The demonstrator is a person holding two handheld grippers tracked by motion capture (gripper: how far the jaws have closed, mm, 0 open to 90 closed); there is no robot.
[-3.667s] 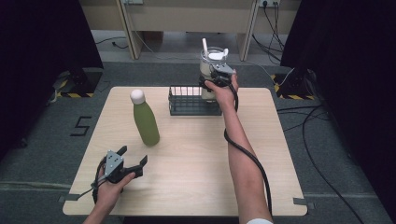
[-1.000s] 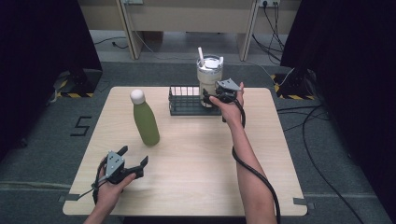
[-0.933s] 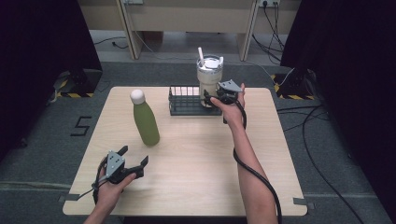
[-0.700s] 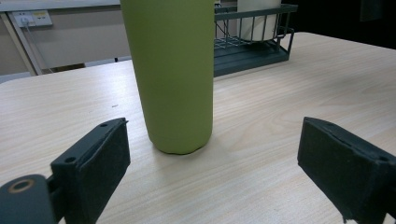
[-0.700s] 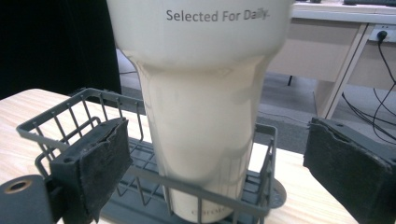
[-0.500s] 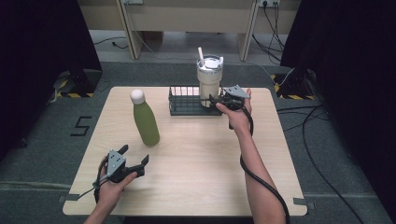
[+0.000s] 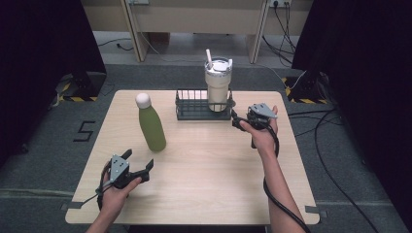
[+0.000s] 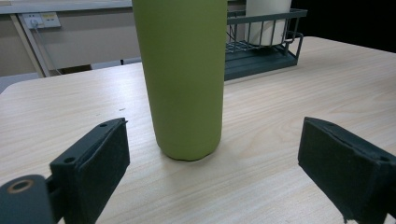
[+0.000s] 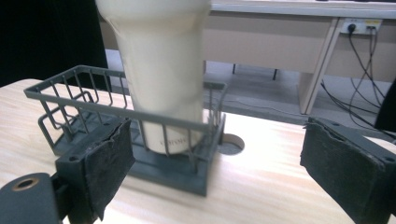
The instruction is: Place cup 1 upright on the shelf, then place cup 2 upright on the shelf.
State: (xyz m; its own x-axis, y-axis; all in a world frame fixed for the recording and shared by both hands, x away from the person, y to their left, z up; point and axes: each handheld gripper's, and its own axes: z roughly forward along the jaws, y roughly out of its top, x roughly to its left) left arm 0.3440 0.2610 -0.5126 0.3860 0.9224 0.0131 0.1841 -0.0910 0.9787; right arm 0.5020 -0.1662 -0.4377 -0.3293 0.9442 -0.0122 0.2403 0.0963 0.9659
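Note:
A cream tumbler (image 7: 217,89) with a lid and straw stands upright in the right end of a dark wire rack (image 7: 194,110) at the table's far side. My right gripper (image 7: 239,122) is open just right of the rack, apart from it. In the right gripper view the tumbler (image 9: 163,70) rises inside the rack (image 9: 93,100) ahead of my open right gripper (image 9: 215,172). A green bottle (image 7: 151,125) with a white cap stands left of centre. My left gripper (image 7: 138,160) rests open near the front edge. Its own view has the bottle (image 8: 184,79) straight ahead of the left gripper (image 8: 215,172).
The light wooden table (image 7: 209,184) has bare surface between the two hands. A round cable hole (image 9: 230,144) lies beside the rack's right end. Cables (image 7: 335,145) trail on the floor to the right, and dark curtains stand at both sides.
The right gripper set the tumbler down into the rack, let go of it and drew back toward the near right. The left gripper and the bottle stayed put.

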